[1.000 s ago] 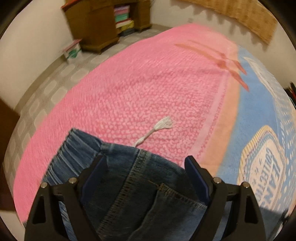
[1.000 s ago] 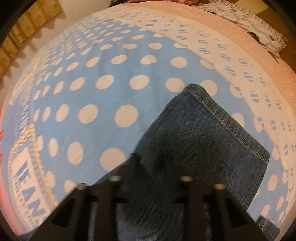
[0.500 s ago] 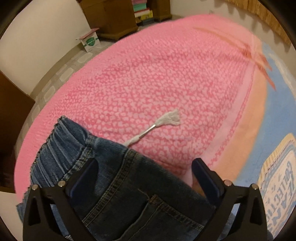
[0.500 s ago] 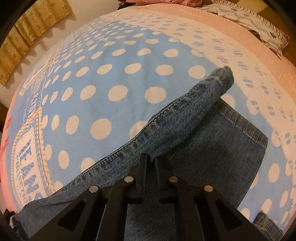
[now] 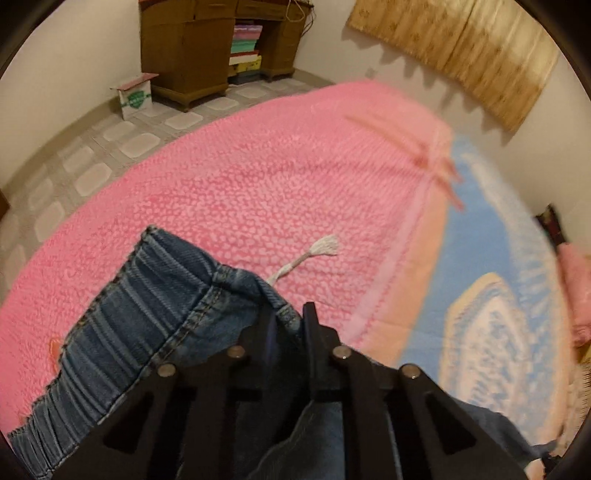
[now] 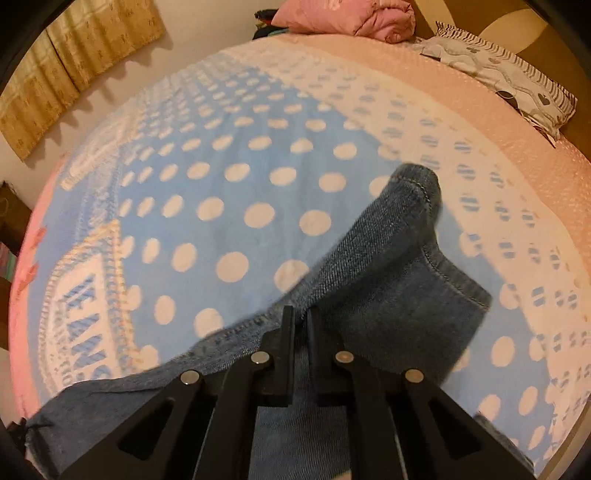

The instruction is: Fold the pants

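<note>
The blue denim pants lie on a bed. In the left wrist view their elastic waistband (image 5: 147,306) rests on the pink part of the blanket, with a white drawstring (image 5: 306,254) trailing out. My left gripper (image 5: 290,319) is shut on the waistband fabric and lifts it slightly. In the right wrist view a pant leg (image 6: 399,273) is raised off the blue dotted blanket. My right gripper (image 6: 300,317) is shut on the leg's edge, and the hem end (image 6: 417,184) sticks up beyond it.
The blanket is pink (image 5: 258,177) on one side and blue with white dots (image 6: 229,206) on the other. A wooden desk (image 5: 207,48) and a small box (image 5: 135,96) stand on the tiled floor. Pillows (image 6: 509,77) and a pink quilt (image 6: 351,16) lie at the bed's head.
My left gripper has closed on the waistband and raised it. My right gripper, shut on the leg edge, has lifted the leg higher off the blanket.
</note>
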Available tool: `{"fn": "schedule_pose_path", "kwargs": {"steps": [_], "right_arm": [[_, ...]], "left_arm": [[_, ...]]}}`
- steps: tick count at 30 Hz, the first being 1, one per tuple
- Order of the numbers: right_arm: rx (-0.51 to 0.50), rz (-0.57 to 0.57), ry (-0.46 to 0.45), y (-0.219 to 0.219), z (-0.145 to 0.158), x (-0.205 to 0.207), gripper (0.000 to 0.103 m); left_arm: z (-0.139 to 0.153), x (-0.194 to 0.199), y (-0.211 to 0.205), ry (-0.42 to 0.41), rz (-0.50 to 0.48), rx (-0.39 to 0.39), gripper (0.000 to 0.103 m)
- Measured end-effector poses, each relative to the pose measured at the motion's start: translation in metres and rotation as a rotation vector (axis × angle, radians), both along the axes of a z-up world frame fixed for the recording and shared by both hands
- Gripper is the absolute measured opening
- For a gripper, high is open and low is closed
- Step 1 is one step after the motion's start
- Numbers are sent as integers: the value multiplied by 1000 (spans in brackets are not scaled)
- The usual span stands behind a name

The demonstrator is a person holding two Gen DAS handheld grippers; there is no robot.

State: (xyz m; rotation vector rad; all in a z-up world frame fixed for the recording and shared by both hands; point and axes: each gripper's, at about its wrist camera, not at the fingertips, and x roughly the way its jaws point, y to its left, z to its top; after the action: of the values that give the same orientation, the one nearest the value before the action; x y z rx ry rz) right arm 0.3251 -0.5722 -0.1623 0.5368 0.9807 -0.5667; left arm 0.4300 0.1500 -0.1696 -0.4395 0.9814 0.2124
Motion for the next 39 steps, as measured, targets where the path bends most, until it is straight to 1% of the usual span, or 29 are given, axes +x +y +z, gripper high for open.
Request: {"fn": "schedule_pose_path", "kwargs": {"steps": [2,3,5,7,9,11,13,14,15,17,19,22,23,24,25,26,27,29,31,33,34,36,37,38,39], "right_arm": [[-6,1,-21,3,14,-7,3],[-10,-3,-33,3,23,-13,1],[-14,-5,-64,3,40,-24,0],[-27,0,-81,2,54,-34,0],[4,9,-100,0,57,-44,0],[88,19,-120,-4,51,-52,1],[178,-16,-103,-14,38,-60,1],[206,-30,-103,-17,34,-64,1],[256,-53,-109,-25,25,-68,1],[294,-81,-104,-34,13,-70,1],[324,-106,-99,-46,0,-64,2],[392,-123,-187,-56,-9,-50,2],[392,-115,-200,-57,-11,-42,8],[383,-103,-202,-55,-13,-31,16],[376,-93,-194,-54,-17,-20,47],[380,-81,-192,-53,-21,-10,81],[386,-74,-198,-52,-25,0,89],[379,-83,-179,-52,-31,13,90],[344,-93,-131,-52,-36,30,90],[264,-97,-29,-49,-42,51,90],[233,-85,-3,-47,-45,59,89],[150,-47,55,-39,-52,79,77],[136,-44,82,-37,-57,85,64],[142,-48,112,-36,-65,91,58],[164,-61,158,-35,-77,96,58]], "left_arm": [[12,-13,2,-26,-6,-25,15],[19,-18,1,-38,-9,-25,14],[30,-24,-2,-54,-34,-27,14],[37,-33,-5,-66,-56,-13,14],[40,-44,-5,-73,-69,0,14],[37,-44,-5,-68,-74,10,14],[34,-40,-6,-62,-75,17,14],[30,-38,-5,-57,-71,19,14],[27,-36,-7,-54,-66,19,14],[22,-37,-6,-50,-53,9,14],[22,-42,-3,-65,-38,-13,14],[23,-56,-2,-93,-32,-23,14],[23,-61,-2,-99,-31,-25,14],[23,-67,-2,-107,-31,-24,14],[22,-73,-2,-115,-28,-24,14],[22,-78,-2,-122,-24,-26,14],[20,-84,-1,-130,-16,-31,14],[17,-95,1,-146,-2,-41,14],[12,-107,3,-158,9,-45,14],[8,-117,3,-171,19,-39,14],[7,-121,2,-174,24,-38,14],[3,-131,3,-177,39,-45,14],[0,-136,5,-180,49,-57,14],[-2,-140,7,-180,54,-66,14],[-4,-142,8,-177,56,-74,14]]}}
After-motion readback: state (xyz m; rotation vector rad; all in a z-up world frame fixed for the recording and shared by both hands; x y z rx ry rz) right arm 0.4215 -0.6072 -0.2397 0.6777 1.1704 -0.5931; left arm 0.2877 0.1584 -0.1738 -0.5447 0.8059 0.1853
